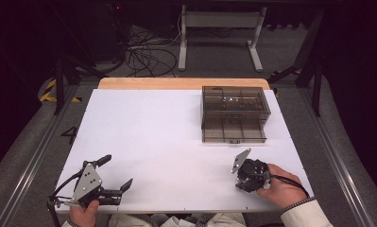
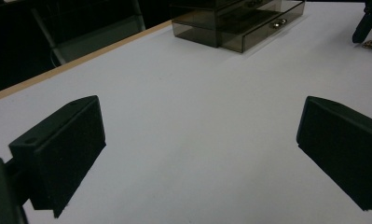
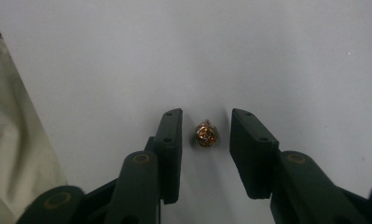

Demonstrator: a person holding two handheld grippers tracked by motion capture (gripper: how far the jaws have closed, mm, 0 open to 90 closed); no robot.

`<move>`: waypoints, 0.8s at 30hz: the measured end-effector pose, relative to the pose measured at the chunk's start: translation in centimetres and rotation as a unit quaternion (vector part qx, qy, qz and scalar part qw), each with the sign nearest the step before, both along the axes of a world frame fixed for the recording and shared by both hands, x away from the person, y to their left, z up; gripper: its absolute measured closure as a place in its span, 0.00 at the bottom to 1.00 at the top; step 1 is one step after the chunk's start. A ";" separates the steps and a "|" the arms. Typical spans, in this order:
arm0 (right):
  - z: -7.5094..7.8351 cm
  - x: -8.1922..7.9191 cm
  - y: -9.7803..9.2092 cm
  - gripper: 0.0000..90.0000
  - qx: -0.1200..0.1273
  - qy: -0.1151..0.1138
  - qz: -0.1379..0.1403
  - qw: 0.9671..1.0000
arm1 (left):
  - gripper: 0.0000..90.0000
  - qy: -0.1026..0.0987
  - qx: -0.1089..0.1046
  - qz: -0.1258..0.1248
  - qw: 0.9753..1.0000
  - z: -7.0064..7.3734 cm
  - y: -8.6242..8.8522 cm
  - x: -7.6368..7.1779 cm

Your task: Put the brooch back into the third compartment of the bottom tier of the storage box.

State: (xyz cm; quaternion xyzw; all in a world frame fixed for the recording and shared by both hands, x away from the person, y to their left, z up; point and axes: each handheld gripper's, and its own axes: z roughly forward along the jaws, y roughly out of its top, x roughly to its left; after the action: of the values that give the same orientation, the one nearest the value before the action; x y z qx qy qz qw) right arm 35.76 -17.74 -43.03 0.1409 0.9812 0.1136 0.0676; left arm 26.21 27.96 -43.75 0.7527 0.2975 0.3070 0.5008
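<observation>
Surface: white table [image 1: 176,142], smoked drawer box [image 1: 233,113] well beyond both claws.
Right gripper [image 3: 206,128]: released, gold trinket [image 3: 206,134] flanked between jaws, untouched.
Left gripper [image 1: 116,171]: spread wide, nothing held.

Drawer box [image 1: 233,113] at surface [image 1: 153,142] far right. Ring [image 3: 206,133] lies between right gripper [image 3: 206,135] jaws, near edge; left gripper [image 1: 114,172] near left.

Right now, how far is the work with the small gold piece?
Done: the lower drawer of the smoky box is already pulled out. In hand: the right tongs are open around the small gold piece on the table, without gripping it. Left: closing, lifting, and probably carrying it to the drawer. The left tongs are wide open, holding nothing.
</observation>
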 end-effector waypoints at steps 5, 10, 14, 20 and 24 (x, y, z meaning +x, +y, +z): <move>0.0 0.1 0.1 0.86 0.006 0.005 0.005 1.000 | 0.02 0.000 0.000 0.000 1.000 0.0 0.0 0.0; 0.0 -0.1 0.1 0.88 0.004 0.005 0.006 1.000 | 0.02 -0.001 0.003 -0.001 1.000 0.1 0.0 -0.1; -0.1 -0.1 0.1 0.89 0.006 0.003 0.007 1.000 | 0.02 -0.001 0.002 -0.001 1.000 0.0 0.0 -0.1; 0.0 -0.2 0.2 0.89 0.002 0.000 0.007 1.000 | 0.02 -0.002 0.002 -0.001 1.000 0.0 0.0 -0.1; 0.4 -0.4 0.2 0.89 0.015 -0.011 0.008 1.000 | 0.02 -0.001 0.002 -0.001 1.000 0.1 0.0 -0.1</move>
State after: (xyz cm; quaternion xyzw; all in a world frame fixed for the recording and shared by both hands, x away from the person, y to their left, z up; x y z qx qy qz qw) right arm 35.39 -17.57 -42.62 0.1326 0.9797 0.1305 0.0750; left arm 26.13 27.99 -43.70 0.7534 0.2958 0.3080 0.5000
